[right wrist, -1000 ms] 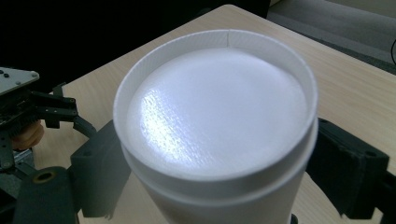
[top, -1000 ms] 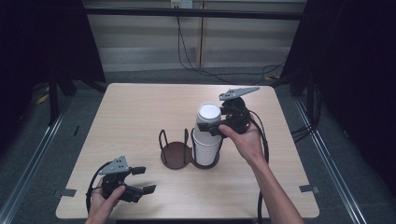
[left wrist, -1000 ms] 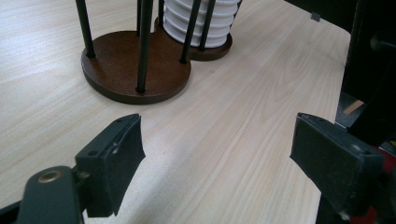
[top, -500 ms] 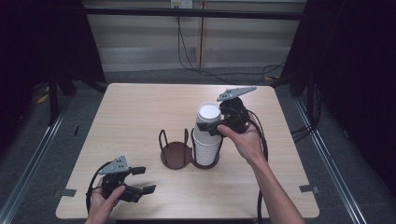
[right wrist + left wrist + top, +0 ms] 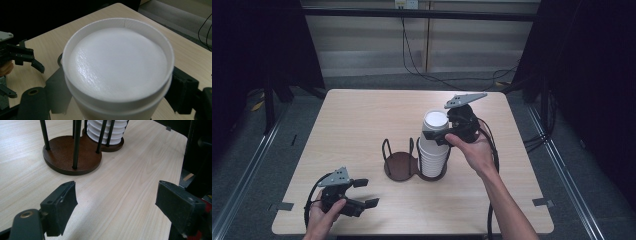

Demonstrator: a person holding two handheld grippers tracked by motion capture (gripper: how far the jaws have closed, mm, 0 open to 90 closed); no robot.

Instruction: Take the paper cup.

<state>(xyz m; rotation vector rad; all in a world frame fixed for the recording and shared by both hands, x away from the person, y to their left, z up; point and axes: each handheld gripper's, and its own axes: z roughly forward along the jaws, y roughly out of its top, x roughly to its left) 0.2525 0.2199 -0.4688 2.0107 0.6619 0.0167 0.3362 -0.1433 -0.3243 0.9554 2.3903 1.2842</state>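
A stack of white paper cups [image 5: 433, 159] stands upside down in the right slot of a brown two-slot holder [image 5: 401, 165]; the left slot holds nothing. My right gripper [image 5: 437, 134] reaches in from the right, its jaws on either side of the top cup [image 5: 435, 120]. In the right gripper view that cup [image 5: 117, 62] sits between the two pads, which lie against its wall, so the gripper [image 5: 120, 96] is shut on it. My left gripper [image 5: 368, 192] rests near the table's front left, open, with bare wood between its jaws [image 5: 117, 200]. The holder [image 5: 72, 155] and stack [image 5: 107, 132] lie ahead of it.
The wooden table [image 5: 362, 125] has bare room on its left half and behind the holder. Thin black posts [image 5: 76, 142] rise from the holder's bases. Cables [image 5: 489, 145] trail from the right gripper along the forearm. Dark floor surrounds the table's edges.
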